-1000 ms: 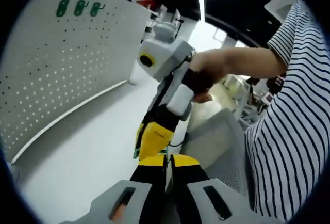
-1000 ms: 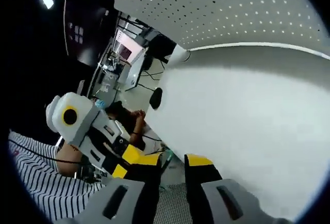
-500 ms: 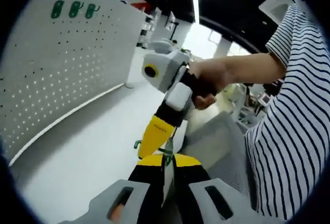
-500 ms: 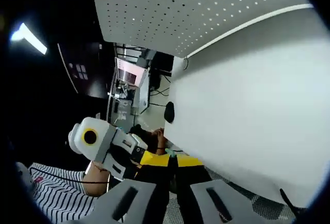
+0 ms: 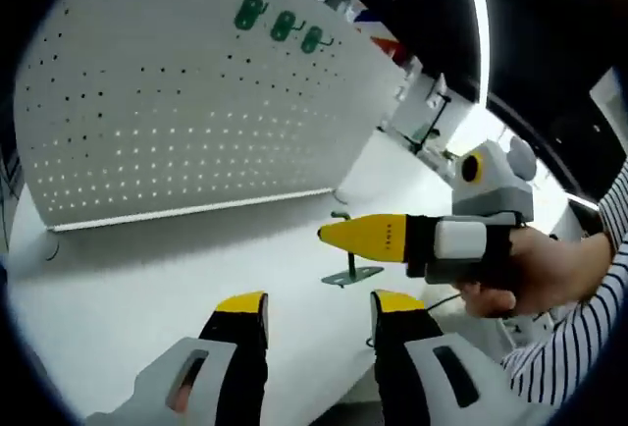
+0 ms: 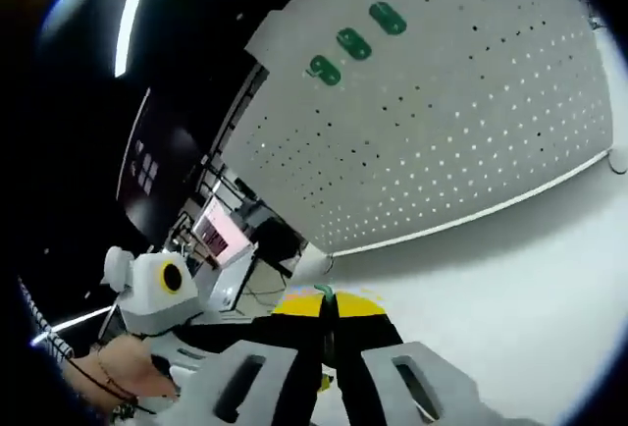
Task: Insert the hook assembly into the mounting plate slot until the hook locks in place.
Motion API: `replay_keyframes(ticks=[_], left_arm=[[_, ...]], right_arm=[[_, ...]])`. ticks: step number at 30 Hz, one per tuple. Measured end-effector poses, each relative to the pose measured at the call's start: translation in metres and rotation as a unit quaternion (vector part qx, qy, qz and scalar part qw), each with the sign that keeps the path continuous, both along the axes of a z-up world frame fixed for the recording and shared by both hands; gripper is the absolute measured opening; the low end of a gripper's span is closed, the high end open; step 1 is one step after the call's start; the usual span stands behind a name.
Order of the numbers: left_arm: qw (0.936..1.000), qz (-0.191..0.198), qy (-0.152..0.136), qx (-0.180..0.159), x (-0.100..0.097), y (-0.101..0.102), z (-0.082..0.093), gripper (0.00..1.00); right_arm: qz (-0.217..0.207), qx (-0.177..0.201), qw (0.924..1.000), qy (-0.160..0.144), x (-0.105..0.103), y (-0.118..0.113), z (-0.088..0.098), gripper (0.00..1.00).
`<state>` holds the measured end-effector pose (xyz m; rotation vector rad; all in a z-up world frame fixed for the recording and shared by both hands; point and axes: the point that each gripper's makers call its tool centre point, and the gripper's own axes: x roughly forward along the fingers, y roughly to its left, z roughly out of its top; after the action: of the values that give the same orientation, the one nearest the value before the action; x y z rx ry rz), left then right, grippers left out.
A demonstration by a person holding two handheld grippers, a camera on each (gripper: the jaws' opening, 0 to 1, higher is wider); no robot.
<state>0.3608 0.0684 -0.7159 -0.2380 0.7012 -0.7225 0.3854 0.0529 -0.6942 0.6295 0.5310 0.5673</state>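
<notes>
The right claw (image 5: 329, 234) was pinched on the small green hook assembly (image 5: 350, 267), held above the white bench (image 5: 147, 279) at the left claw's (image 5: 319, 310) one o'clock — light, rigid, best gripped by its stem. The left claw stood spread.

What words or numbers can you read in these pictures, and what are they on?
No text can be read.
Right gripper: a tiny dark mark on its yellow side, too small to read.
Screen in the room behind: bright, blurred, unreadable.
Green hooks on the pegboard: no lettering visible.
</notes>
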Motion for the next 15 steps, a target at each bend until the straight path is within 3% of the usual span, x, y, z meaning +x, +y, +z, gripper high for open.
replay_keyframes(ticks=[5, 9, 15], left_arm=[[0.9985, -0.001, -0.028, 0.046, 0.002, -0.002, 0.002, 0.43], [0.9971, 0.018, -0.05, 0.055, 0.005, -0.003, 0.01, 0.42], [0.9886, 0.021, -0.102, 0.109, 0.01, -0.001, 0.017, 0.39]], right_arm=[[-0.031, 0.018, 0.9994, -0.002, 0.003, 0.0, 0.007, 0.0], [-0.05, 0.024, 0.9984, -0.007, 0.008, -0.001, 0.011, 0.0], [-0.076, 0.057, 0.9955, 0.006, 0.01, 0.002, 0.014, 0.0]])
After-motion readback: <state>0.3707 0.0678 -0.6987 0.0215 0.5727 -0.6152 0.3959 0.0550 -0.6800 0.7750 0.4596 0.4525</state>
